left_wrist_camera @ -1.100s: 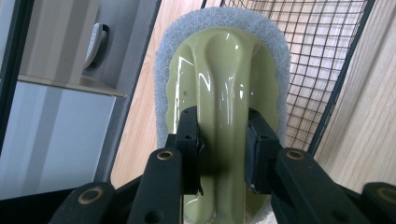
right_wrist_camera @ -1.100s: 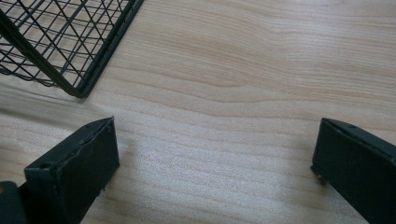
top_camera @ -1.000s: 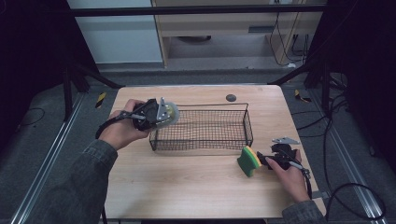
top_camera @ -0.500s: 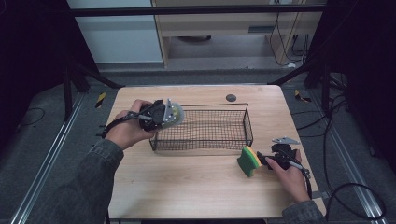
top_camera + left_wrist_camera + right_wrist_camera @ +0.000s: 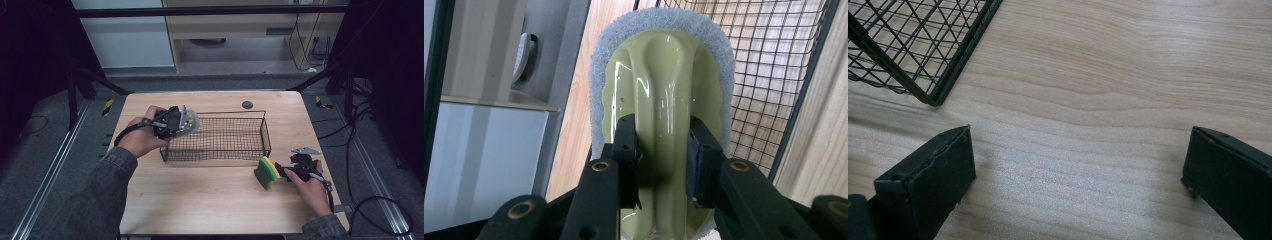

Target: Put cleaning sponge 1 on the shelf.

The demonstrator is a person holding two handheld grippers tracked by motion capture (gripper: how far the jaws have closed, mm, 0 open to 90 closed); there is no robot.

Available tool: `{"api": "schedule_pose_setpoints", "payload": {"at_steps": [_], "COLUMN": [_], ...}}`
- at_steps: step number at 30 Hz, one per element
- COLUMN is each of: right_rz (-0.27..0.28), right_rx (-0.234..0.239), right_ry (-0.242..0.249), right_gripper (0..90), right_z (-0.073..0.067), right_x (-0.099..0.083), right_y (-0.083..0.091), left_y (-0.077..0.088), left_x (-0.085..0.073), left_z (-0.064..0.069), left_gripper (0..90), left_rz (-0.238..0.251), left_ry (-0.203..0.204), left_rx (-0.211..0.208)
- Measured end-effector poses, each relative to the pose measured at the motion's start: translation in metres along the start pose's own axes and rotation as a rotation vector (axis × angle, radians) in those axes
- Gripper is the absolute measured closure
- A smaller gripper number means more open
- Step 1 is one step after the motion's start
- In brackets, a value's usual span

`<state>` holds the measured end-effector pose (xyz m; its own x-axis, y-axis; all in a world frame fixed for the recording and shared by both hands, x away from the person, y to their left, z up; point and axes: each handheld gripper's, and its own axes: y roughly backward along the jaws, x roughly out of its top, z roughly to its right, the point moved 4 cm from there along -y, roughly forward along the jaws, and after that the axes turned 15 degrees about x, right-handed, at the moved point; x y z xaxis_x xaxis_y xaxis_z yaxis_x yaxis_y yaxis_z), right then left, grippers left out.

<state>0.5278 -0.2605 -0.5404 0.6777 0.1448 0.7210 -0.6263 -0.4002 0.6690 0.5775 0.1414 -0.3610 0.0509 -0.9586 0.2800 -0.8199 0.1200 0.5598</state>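
Observation:
My left gripper is shut on the pale green handle of a scrubber with a grey-white pad. It holds the scrubber at the left end of the black wire basket, above the rim. In the left gripper view the pads clamp the glossy scrubber handle from both sides of the left gripper, with the basket mesh behind. My right gripper rests low at the table's right front. A green and yellow sponge stands on edge just left of it. The right gripper is open over bare wood, near a corner of the basket.
A small dark round disc lies on the wooden table behind the basket. The floor drops away around the table, with metal rails and cables on both sides.
My left hand has carried the scrubber a little to the right, closer over the basket's left end. The right hand and the sponge have stayed where they were.

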Motion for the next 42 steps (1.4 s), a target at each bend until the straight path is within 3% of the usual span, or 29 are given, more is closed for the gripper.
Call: {"api": "schedule_pose_setpoints", "payload": {"at_steps": [25,42], "right_rz": [0.003,0.003], "right_rx": [0.004,0.004], "right_ry": [-0.003,-0.004], "right_gripper": [0.6,0.6], "right_z": [0.000,0.000], "right_x": [0.000,0.001], "right_y": [0.000,0.000], "left_y": [-0.014,-0.025], "left_x": [0.008,0.008], "left_z": [0.011,0.022], "left_gripper": [70.8,70.7], "left_rz": [0.015,-0.001], "left_ry": [-0.037,-0.063], "left_rx": [-0.006,-0.041]}}
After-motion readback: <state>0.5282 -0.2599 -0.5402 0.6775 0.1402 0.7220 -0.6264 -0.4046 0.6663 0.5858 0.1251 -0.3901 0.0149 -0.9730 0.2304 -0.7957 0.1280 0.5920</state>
